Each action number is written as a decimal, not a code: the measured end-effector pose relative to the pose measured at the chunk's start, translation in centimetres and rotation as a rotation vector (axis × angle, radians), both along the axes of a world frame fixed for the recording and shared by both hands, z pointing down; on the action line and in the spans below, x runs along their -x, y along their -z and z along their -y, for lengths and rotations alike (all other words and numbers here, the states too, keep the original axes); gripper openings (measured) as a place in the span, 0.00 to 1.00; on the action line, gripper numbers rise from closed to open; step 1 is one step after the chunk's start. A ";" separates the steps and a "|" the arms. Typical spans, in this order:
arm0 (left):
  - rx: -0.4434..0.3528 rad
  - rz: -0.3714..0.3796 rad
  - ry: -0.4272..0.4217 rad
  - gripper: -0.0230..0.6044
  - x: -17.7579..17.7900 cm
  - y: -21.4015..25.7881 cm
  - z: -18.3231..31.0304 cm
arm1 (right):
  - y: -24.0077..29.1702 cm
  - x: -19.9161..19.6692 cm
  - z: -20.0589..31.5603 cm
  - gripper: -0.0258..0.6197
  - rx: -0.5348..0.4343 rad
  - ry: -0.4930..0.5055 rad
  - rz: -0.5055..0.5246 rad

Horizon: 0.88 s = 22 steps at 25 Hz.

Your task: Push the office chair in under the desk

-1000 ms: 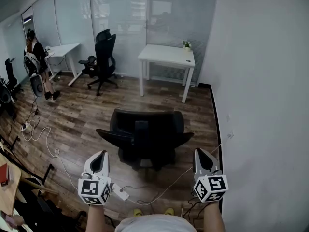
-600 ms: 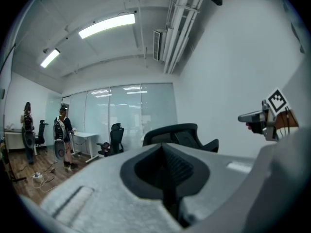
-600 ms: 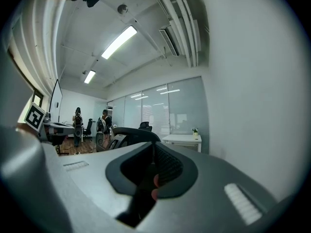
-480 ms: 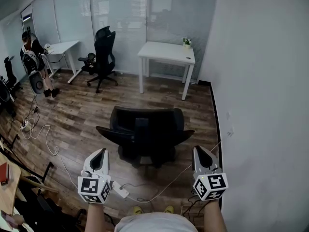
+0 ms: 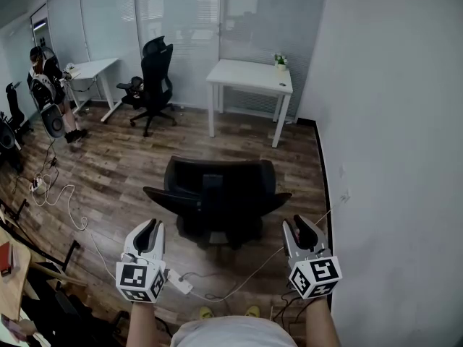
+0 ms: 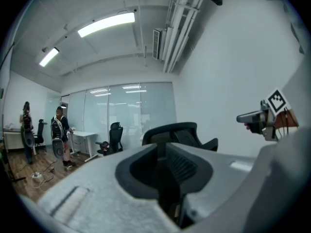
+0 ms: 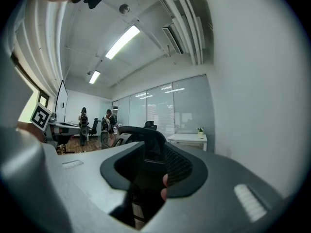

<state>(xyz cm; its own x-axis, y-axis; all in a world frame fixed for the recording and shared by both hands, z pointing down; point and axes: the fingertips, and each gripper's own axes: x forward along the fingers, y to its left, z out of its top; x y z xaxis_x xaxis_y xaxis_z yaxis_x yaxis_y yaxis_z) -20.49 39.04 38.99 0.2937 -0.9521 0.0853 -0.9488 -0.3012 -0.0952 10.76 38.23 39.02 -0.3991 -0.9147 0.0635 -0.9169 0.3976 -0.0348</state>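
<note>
The black high-backed office chair (image 5: 217, 201) stood near the middle of the dark wood-plank floor (image 5: 123, 172), its back turned toward the person. It was well apart from the white rectangular desk (image 5: 249, 78) and not under it. That desk stood at the floor's far edge, against the frosted glass partition (image 5: 188, 27) and near the corner with the white right-hand wall. A small potted plant (image 5: 279, 65) sat at the desk's far right corner.

The left gripper (image 5: 148, 225) and the right gripper (image 5: 302, 221) were held level just behind the chair, one to each side of its back and touching nothing. The jaws of both had just been opening. The left ones stood a little apart and the right ones wider, with nothing clamped between either pair; only the chair showed beyond the gaps.

A white power strip (image 5: 181, 286) and pale cables lay on the floor at the near edge between the grippers. A second black office chair (image 5: 153, 78) and a standing person (image 5: 47, 78) were at the far left.
</note>
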 end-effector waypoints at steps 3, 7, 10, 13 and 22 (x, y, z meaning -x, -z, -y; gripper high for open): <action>-0.003 -0.006 0.002 0.15 0.1 0.0 0.0 | -0.2 0.1 0.0 0.23 0.004 0.009 0.003; -0.001 -0.015 -0.002 0.17 0.4 0.1 0.2 | -0.3 0.6 0.1 0.25 0.011 0.020 0.002; 0.001 -0.011 -0.004 0.18 0.4 -0.1 0.3 | -0.5 0.8 0.3 0.26 0.011 0.027 -0.004; 0.005 -0.014 -0.004 0.19 0.4 -0.2 0.4 | -0.6 0.9 0.4 0.27 0.013 0.036 -0.008; 0.020 -0.020 -0.037 0.22 1.5 -0.8 0.6 | -0.8 2.6 0.3 0.29 0.020 0.039 -0.041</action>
